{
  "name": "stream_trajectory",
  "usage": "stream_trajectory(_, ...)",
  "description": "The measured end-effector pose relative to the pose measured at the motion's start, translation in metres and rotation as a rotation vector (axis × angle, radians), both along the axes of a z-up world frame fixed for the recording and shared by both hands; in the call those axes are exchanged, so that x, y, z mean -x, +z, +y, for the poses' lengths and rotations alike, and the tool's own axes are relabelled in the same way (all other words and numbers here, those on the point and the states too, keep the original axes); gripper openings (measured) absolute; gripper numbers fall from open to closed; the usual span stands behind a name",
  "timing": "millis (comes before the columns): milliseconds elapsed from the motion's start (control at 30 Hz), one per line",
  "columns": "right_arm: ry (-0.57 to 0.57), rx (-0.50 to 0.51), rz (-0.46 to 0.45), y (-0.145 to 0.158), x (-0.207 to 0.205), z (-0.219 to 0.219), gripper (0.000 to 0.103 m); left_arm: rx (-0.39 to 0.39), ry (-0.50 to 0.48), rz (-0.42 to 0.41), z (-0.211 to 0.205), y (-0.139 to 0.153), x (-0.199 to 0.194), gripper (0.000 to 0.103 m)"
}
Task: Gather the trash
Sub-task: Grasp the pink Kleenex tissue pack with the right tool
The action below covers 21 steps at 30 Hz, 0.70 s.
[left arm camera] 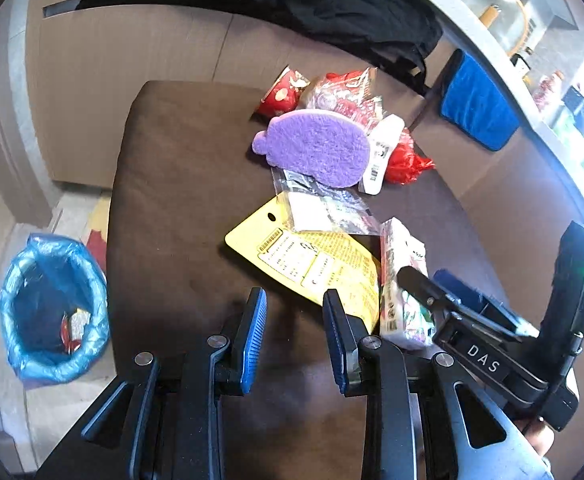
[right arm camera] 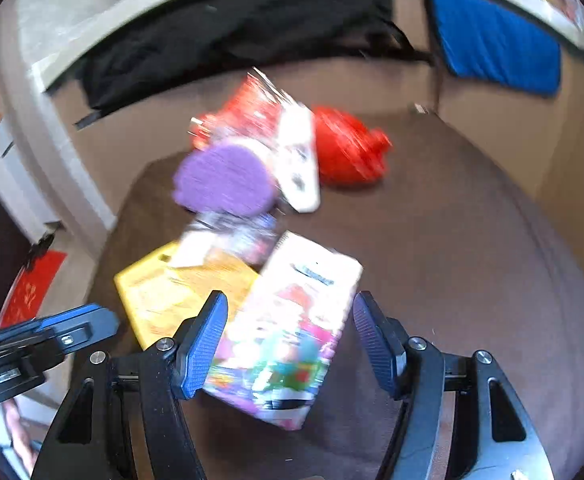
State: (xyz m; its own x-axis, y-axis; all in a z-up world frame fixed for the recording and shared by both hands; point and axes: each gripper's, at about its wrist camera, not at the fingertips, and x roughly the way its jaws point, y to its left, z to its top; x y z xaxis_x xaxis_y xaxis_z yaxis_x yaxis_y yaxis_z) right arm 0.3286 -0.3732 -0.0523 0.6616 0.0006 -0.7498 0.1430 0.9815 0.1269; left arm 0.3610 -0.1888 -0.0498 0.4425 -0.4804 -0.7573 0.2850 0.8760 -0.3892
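The right gripper (right arm camera: 290,336), jaws wide, straddles the carton (right arm camera: 288,332) on the cushion (right arm camera: 451,260), so closing on it seems next, while the left gripper (left arm camera: 293,336) waits open, bin (left arm camera: 52,308) beside the cushion.

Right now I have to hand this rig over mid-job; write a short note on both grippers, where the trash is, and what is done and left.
Left gripper: open, empty, low over the brown cushion, near the yellow card.
Right gripper: open, its fingers either side of the white printed packet, not closed on it.
Bin with blue liner: on the floor left of the cushion, a few wrappers already inside.
Still on the cushion: yellow card, white packet, clear plastic bag, purple sponge, white tube, red wrappers, red crumpled bag.
Next, probably: close on the white packet and carry it to the bin.
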Motion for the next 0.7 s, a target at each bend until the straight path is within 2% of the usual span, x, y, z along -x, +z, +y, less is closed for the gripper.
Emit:
stream_trajectory(133, -0.005, -0.144, 0.019, -0.017, -0.001, -0.014, 0.063, -0.020, 0.053, -0.005, 0.002, -0.003, 0.000, 0.031)
stream_trajectory(233, -0.011, -0.169, 0.028, -0.017, -0.010, -0.014, 0.064, -0.026, 0.099, -0.001, 0.012, -0.003, -0.004, 0.031)
stream_trajectory(300, 0.001, -0.149, 0.082, -0.021, -0.023, -0.006, 0.064, -0.029, 0.113, 0.004, 0.018, -0.003, -0.006, 0.031)
stream_trajectory(367, 0.021, -0.082, 0.086, -0.019, -0.027, 0.002, 0.061, -0.027, 0.106, 0.010, 0.021, -0.004, -0.006, 0.031)
stream_trajectory(400, 0.029, -0.058, 0.094, -0.020, -0.028, 0.004, 0.056, -0.024, 0.100, 0.019, 0.020, -0.006, -0.007, 0.031)
stream_trajectory(433, 0.036, -0.024, 0.092, -0.018, -0.026, 0.006, 0.046, -0.018, 0.098, 0.028, 0.018, -0.007, -0.007, 0.031)
stream_trajectory(467, 0.050, -0.004, 0.080, -0.017, -0.022, 0.005, 0.042, -0.006, 0.093, 0.041, 0.016, -0.008, -0.008, 0.031)
stream_trajectory(633, -0.014, 0.067, -0.007, -0.002, 0.000, -0.035, 0.040, 0.082, 0.064, 0.119, -0.004, -0.019, -0.013, 0.031)
stream_trajectory(700, -0.041, 0.065, -0.015, 0.002, 0.007, -0.055, 0.040, 0.091, 0.067, 0.123, -0.015, -0.021, -0.017, 0.031)
